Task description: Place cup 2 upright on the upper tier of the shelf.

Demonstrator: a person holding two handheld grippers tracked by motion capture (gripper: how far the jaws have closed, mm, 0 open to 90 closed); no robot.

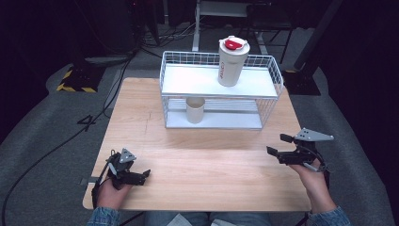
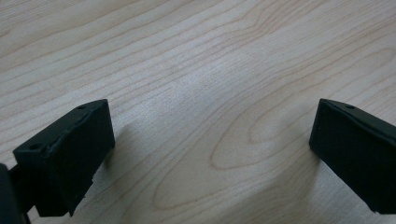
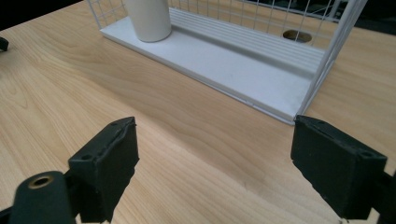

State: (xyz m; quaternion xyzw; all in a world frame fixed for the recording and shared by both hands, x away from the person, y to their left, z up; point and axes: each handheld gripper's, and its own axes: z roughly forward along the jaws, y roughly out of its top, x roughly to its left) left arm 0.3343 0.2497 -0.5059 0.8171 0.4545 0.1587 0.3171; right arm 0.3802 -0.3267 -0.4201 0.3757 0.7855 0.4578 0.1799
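Your left gripper rested low at the near left corner of the light wooden table, with your hand wrapped round it from behind. In the left gripper view its jaws stood released, wide apart over bare wood grain, with nothing between them and nothing pressed against either pad.

Your right gripper was near the right edge of the table, pointing in towards the middle. Its jaws were likewise spread, and the right gripper view showed only tabletop in the gap, so you were grasping nothing with it.

The small cream cylindrical cup stood upright on the white lower shelf of the white wire two-tier rack, towards that shelf's left end as the high view showed it. It was well apart from both of your grippers. In the right gripper view the cup's base sat near the front edge of the shelf board.

On the rack's upper shelf the tall cream tumbler with a red-topped lid stood upright, right of the middle, also untouched.
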